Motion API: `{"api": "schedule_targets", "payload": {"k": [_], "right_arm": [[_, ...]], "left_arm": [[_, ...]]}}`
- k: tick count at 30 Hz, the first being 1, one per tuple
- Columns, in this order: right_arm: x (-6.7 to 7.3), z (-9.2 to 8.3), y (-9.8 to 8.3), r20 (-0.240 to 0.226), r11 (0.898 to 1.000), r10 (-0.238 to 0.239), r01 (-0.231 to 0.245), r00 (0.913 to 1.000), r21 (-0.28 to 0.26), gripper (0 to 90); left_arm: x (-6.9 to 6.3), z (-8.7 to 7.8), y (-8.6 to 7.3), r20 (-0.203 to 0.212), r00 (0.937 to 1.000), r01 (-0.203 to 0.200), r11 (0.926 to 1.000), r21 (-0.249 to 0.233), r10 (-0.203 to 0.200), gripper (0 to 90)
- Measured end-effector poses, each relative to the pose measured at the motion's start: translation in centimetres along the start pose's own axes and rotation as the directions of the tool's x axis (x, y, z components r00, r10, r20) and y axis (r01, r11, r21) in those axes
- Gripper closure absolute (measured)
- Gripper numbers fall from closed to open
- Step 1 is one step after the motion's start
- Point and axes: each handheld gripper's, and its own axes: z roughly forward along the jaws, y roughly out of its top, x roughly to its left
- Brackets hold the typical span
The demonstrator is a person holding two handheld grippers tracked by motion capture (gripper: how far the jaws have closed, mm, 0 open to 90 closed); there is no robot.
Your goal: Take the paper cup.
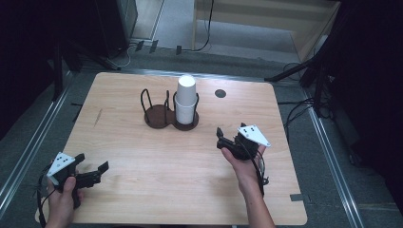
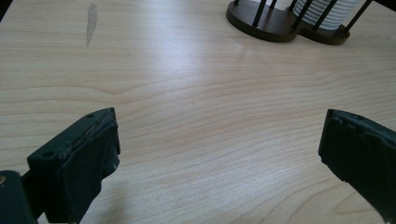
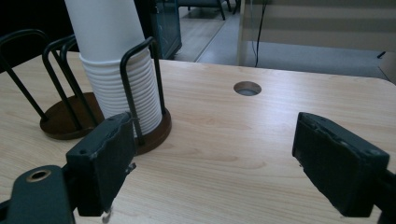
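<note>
A stack of white paper cups (image 1: 186, 99) stands upright in the right slot of a dark two-slot wire holder (image 1: 157, 116); its left slot is empty. My left gripper (image 1: 92, 162) is held low at the table's near left corner, open, with only bare wood between its jaws (image 2: 219, 140); the holder (image 2: 266, 23) and cups (image 2: 327, 11) lie far ahead of it. My right gripper (image 1: 231, 133) hovers right of the holder, open and empty (image 3: 215, 149). The cups (image 3: 116, 60) stand just beyond its left jaw, apart from it.
The wooden table (image 1: 166, 180) has a round cable hole (image 1: 220, 93) behind and to the right of the cups, also in the right gripper view (image 3: 247, 87). A grey smear (image 2: 91, 21) marks the wood at the left. Dark stands and cables ring the table.
</note>
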Motion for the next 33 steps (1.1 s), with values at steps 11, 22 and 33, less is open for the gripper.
{"api": "schedule_targets", "payload": {"k": [11, 22, 33], "right_arm": [[2.0, 1.4, 1.2, -0.04, 1.0, -0.01, 0.01, 0.9992, 0.006, 13.5], [4.0, 2.7, 2.3, -0.07, 1.0, -0.022, 0.022, 0.9973, 0.007, 13.2], [5.7, 4.5, 3.9, -0.092, 1.0, -0.006, 0.006, 0.9957, -0.001, 12.8]], "left_arm": [[0.0, 0.0, 0.0, 0.001, 1.0, -0.002, 1.0, 0.003, 0.002, 0.0], [0.0, 0.0, 0.0, 0.004, 1.0, -0.004, 1.0, 0.005, 0.004, 0.0], [0.0, 0.0, 0.0, 0.007, 1.0, -0.005, 1.0, 0.005, 0.005, 0.0]]}}
